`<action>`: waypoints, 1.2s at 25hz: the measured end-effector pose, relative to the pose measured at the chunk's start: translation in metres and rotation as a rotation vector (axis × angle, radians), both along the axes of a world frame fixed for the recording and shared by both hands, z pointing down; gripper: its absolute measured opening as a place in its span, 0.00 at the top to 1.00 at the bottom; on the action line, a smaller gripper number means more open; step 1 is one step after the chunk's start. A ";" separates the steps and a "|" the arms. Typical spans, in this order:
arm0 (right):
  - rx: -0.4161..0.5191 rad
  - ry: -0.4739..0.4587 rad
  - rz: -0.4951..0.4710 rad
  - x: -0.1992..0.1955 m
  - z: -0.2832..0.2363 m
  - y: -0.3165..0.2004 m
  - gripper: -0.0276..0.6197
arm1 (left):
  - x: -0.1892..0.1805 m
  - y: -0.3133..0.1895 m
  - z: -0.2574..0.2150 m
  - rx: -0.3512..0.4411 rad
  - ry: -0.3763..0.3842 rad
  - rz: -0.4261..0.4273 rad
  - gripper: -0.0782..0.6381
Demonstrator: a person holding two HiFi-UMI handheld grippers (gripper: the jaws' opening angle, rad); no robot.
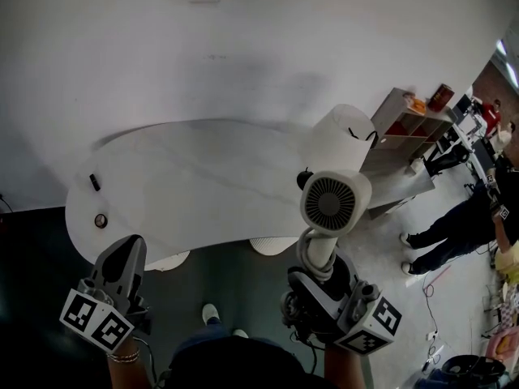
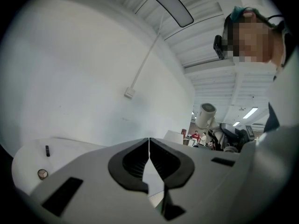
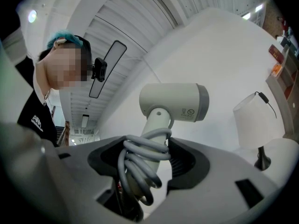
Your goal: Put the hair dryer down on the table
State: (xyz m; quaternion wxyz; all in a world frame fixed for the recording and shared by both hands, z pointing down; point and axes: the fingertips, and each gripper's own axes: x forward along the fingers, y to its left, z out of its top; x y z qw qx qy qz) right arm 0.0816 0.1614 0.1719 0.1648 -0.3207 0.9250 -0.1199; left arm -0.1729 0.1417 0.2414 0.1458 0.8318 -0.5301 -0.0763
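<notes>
My right gripper [image 3: 148,161] at bottom centre, jaws clamped on the handle of a white hair dryer [image 3: 174,101], grey cord [image 3: 140,158] wound round that handle, barrel level at mid-frame, white lamp [image 3: 254,118] at right, person [image 3: 32,118] leaning in at upper left, ribbed ceiling [image 3: 117,22] above.

Hair dryer [image 3: 173,101] handle: lower end buried under its coiled cord [image 3: 136,174], between the jaws of the right gripper [image 3: 147,155].
Lamp [image 1: 340,140] base: largely hidden behind the dryer's head, frame centre.
Dark sliver [image 1: 95,182] and round item [image 1: 100,220], left end of table [image 1: 203,193]: too small to identify.
Bystander [image 1: 454,227], right edge: cropped.
</notes>
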 end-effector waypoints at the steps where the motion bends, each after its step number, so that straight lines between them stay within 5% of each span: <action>1: 0.000 -0.005 0.004 -0.003 -0.001 -0.001 0.51 | -0.002 -0.001 0.001 -0.002 -0.001 0.006 0.87; 19: -0.050 0.020 0.098 -0.024 0.003 -0.008 0.52 | -0.008 -0.015 0.029 -0.049 0.024 0.119 0.87; 30: -0.050 0.054 0.071 -0.019 0.014 -0.028 0.51 | -0.001 -0.034 0.036 -0.074 0.029 0.102 0.87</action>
